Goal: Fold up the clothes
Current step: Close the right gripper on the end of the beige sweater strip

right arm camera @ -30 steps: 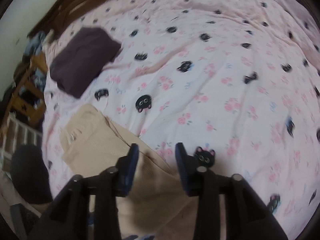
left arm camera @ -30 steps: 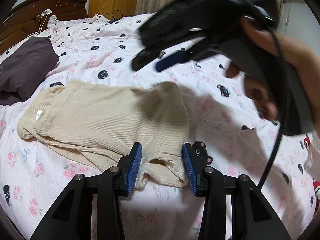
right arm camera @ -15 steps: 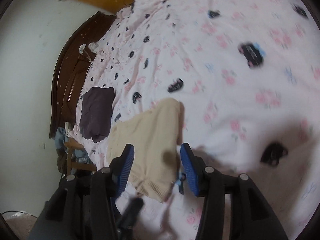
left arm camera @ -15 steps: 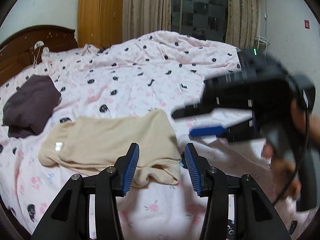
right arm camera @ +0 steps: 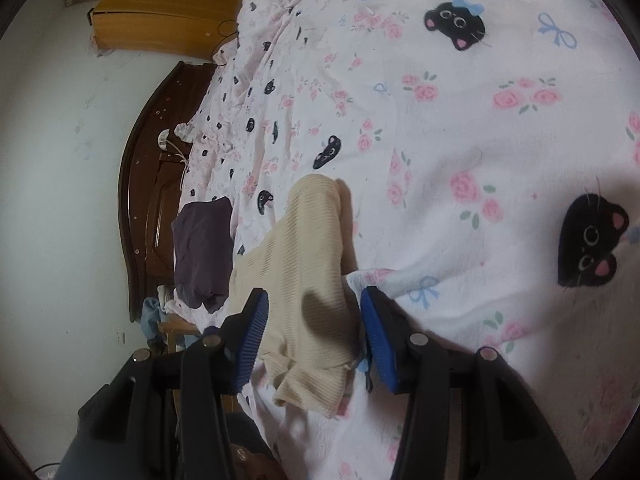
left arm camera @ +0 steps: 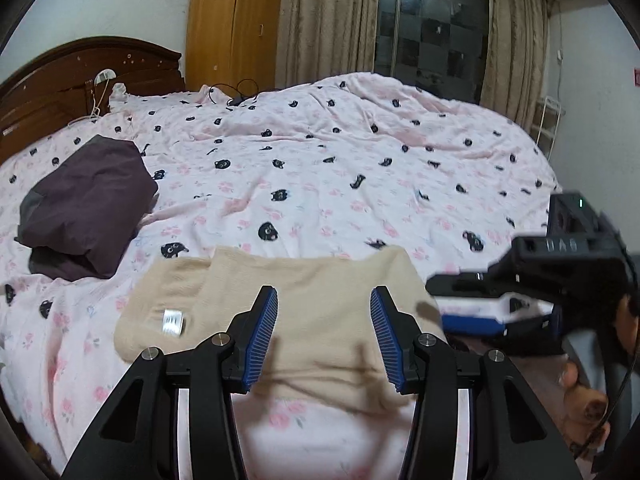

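A cream ribbed knit garment lies folded flat on the pink bedspread near the bed's front edge. It also shows in the right wrist view. My left gripper is open and empty, raised above the garment's near edge. My right gripper is open and empty, over the garment's right end; it shows in the left wrist view, held low to the right of the garment.
A folded dark purple garment lies on the bed at the left, also in the right wrist view. A dark wooden headboard and a wooden wardrobe stand behind. A black cable lies at the far side.
Both grippers have drawn back and up from the cream garment. The right gripper swung from above the garment down to its right side. The garment lies where it was.
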`<state>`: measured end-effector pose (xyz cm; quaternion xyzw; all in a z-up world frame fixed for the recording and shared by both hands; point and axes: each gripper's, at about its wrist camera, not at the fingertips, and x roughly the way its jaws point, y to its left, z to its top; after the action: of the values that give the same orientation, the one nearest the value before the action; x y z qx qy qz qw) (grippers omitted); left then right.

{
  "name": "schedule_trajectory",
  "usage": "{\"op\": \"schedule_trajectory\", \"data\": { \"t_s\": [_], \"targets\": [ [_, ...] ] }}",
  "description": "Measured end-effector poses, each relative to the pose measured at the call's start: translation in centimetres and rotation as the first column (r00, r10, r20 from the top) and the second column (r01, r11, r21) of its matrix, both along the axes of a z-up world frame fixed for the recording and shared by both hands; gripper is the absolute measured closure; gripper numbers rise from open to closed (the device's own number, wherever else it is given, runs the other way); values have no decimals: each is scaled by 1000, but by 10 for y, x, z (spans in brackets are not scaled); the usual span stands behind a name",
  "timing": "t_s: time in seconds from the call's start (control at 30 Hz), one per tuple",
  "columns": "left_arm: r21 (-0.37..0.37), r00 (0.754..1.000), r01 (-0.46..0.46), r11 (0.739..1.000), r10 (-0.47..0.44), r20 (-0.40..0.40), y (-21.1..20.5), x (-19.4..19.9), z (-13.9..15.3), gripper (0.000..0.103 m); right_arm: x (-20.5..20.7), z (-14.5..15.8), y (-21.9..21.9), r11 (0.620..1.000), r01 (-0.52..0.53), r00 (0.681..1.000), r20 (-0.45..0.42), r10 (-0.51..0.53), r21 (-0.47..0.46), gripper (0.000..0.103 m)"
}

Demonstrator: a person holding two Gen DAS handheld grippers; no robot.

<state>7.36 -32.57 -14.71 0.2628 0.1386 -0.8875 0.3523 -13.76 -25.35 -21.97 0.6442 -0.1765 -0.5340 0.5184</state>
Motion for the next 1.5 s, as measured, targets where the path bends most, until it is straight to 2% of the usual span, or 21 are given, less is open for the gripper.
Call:
{"op": "schedule_trajectory", "data": {
  "t_s": [0.07,0.23,0.43,0.73,0.8,0.87,1.03,1.17,1.5],
  "targets": [
    [-11,1000,18,1000,-18,4,-6,-3,0,59,0,-1,-2,1000,5,1000,5,-5,-3,53],
    [9,999,-20,1000,19,30,-28,-1,-7,59,1,-1,-3,999,6,1000,24,-5,-32,52],
    [98,997,-51,994,45,60,-39,2,-25,59,11,2,-11,999,-45,998,-33,46,26,54],
    [118,995,-62,991,53,79,-40,3,-29,59,25,3,-17,993,-81,991,-99,90,86,53],
    [123,995,-63,990,53,82,-40,3,-30,59,27,6,-17,992,-81,988,-120,92,96,56],
    [132,995,-64,989,54,82,-41,4,-31,59,29,8,-17,990,-82,985,-145,99,113,67],
    [152,995,-64,986,51,89,-43,3,-33,59,33,15,-16,987,-87,974,-194,113,136,84],
    [170,994,-66,983,50,93,-46,4,-35,59,38,28,-16,986,-90,958,-257,125,143,86],
    [196,994,-65,978,46,101,-49,3,-39,59,46,57,-23,984,-100,927,-347,146,147,87]
  ]
}}
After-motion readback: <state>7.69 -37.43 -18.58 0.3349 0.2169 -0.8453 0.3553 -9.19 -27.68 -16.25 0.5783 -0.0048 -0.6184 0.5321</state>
